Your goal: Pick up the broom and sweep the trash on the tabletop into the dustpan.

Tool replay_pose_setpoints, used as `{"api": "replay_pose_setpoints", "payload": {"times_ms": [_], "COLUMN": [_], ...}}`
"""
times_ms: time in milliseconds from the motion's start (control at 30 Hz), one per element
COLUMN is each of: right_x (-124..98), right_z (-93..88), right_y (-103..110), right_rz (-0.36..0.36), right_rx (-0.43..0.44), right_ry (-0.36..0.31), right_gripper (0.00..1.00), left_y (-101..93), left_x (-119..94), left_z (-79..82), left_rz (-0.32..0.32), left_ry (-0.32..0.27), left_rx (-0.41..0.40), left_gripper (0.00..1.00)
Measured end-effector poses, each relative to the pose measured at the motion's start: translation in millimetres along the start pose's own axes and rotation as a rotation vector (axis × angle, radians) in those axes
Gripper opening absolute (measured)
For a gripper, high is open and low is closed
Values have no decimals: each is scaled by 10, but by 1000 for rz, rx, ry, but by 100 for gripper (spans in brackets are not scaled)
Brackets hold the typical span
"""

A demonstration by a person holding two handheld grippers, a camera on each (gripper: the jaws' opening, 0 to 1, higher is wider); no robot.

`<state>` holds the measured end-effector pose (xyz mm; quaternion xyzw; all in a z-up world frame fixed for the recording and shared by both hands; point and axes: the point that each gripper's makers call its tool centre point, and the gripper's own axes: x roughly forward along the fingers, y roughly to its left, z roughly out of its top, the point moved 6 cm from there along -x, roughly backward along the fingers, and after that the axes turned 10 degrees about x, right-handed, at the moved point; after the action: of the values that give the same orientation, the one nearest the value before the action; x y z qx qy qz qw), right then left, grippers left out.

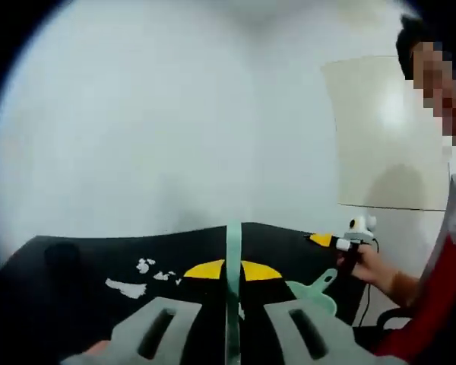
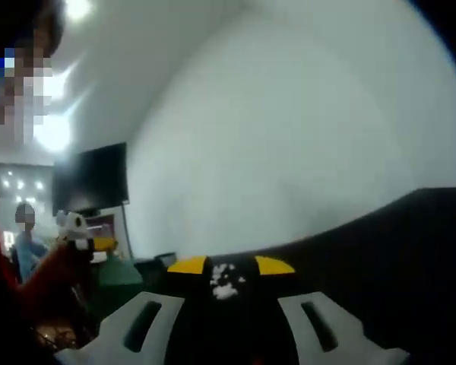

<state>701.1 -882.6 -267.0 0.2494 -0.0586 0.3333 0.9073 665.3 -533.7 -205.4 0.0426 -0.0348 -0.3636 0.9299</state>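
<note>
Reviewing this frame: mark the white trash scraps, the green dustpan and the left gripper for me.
white trash scraps (image 1: 128,288), left gripper view, on the largest scrap lying on the black tabletop.
green dustpan (image 1: 313,291), left gripper view, on its pan body below the handle.
left gripper (image 1: 233,271), left gripper view, midway between its yellow tips.

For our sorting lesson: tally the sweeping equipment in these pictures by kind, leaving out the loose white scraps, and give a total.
broom, green handle clamped in the left tool: 1
dustpan, green, on the black tabletop: 1
hand-held tools, the left tool and the right tool: 2
Total: 4
</note>
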Motion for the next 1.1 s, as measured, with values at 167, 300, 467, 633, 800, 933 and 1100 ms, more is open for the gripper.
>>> {"api": "replay_pose_setpoints", "payload": {"times_ms": [167,300,467,633,800,933,1100], "right_x": [-3,1,19,2,12,15,-14], "right_z": [-1,-51,-80,-84,-100,-102,-74], "right_y": [11,5,-7,0,-16,-25,-30], "right_rz": [0,0,9,-7,-13,-15,-16], "right_rx": [-2,105,136,111,129,122,122], "right_ry": [2,46,62,59,75,80,63], "right_gripper": [24,24,24,24,24,24,24], "left_y": [42,191,517,942,1302,1404,1693], "left_x": [-10,10,155,386,741,1067,1450], "left_z": [102,191,409,483,452,280,-97], "left_rz": [0,42,76,168,268,267,287], "left_ry": [-77,-60,-68,-27,14,54,99], "left_rx": [35,68,153,309,551,675,712], "left_gripper": [4,4,4,4,4,4,4]}}
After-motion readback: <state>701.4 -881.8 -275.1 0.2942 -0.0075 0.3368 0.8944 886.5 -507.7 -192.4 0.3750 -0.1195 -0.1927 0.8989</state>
